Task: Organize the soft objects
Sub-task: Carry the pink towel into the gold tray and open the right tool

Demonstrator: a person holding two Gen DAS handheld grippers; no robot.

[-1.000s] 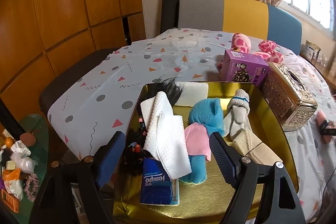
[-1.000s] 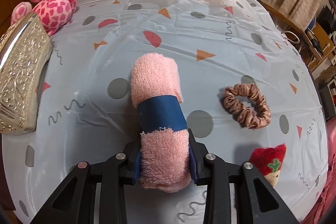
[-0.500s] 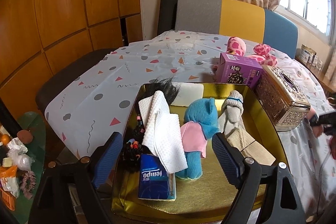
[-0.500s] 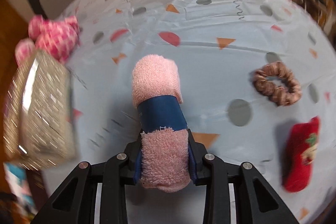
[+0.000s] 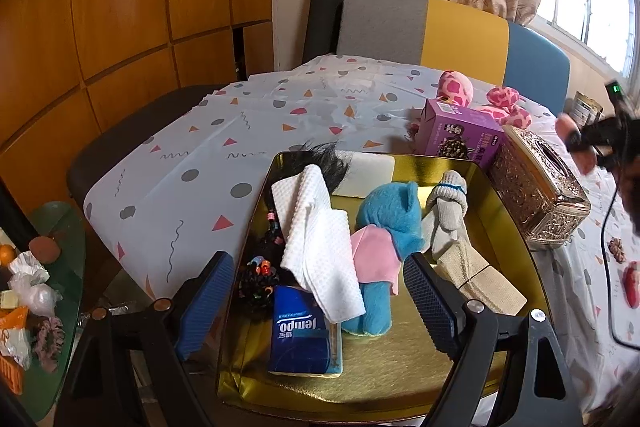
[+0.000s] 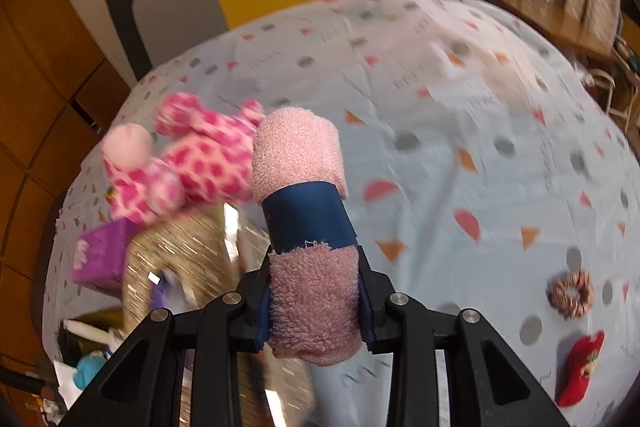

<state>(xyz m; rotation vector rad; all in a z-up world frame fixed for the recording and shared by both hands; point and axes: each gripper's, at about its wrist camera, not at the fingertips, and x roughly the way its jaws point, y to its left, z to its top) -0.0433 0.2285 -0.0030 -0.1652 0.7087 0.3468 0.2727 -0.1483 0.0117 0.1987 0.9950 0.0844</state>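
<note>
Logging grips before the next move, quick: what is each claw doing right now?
Left claw: open, holding nothing, above the gold tray.
Right claw: shut on the rolled pink towel.

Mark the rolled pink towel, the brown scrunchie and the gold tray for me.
rolled pink towel [image 6: 298, 155]: right wrist view, on the fluffy far end above the blue band.
brown scrunchie [image 6: 571, 293]: right wrist view, on its ruffled ring.
gold tray [image 5: 404, 377]: left wrist view, on the bare floor near its front.
</note>
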